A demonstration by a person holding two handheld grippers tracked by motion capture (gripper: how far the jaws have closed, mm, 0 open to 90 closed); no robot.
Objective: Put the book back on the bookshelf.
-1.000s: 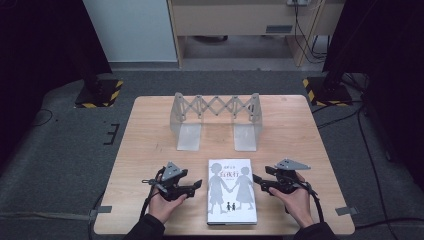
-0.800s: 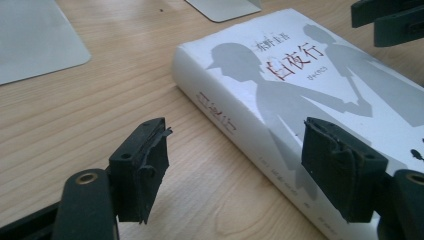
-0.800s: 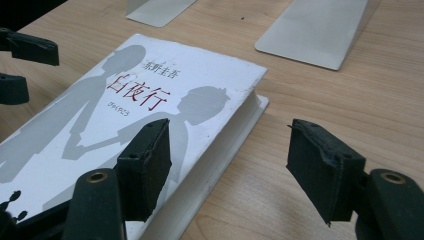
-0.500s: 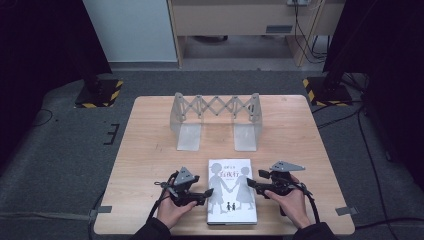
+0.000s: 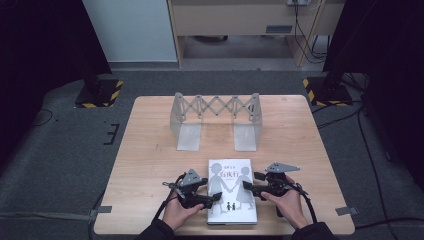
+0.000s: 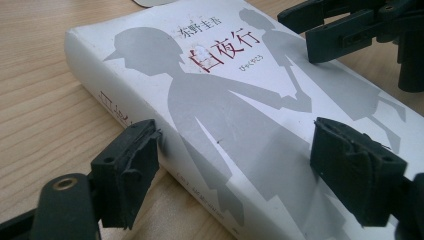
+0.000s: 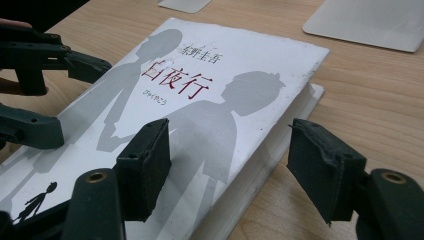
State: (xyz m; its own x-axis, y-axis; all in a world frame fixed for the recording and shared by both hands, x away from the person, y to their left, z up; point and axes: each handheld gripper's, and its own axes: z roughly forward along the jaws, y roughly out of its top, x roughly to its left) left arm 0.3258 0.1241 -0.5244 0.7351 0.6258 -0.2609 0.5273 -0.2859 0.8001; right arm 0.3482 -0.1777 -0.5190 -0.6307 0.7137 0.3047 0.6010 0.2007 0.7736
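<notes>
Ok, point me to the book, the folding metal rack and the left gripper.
book [image 5: 232, 175], high view, on the white front cover.
folding metal rack [image 5: 217, 106], high view, on the crossed lattice.
left gripper [image 5: 218, 196], high view, midway between its fingertips.

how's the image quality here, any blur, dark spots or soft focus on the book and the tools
High view: evenly lit table, room edges fall to black, book small and slightly soft. Left gripper view: book cover sharp, its own jaws nearer the lens a little soft, mild wide-angle stretch. Right gripper view: title crisp, left tool dark against the white cover, no glare.
</notes>
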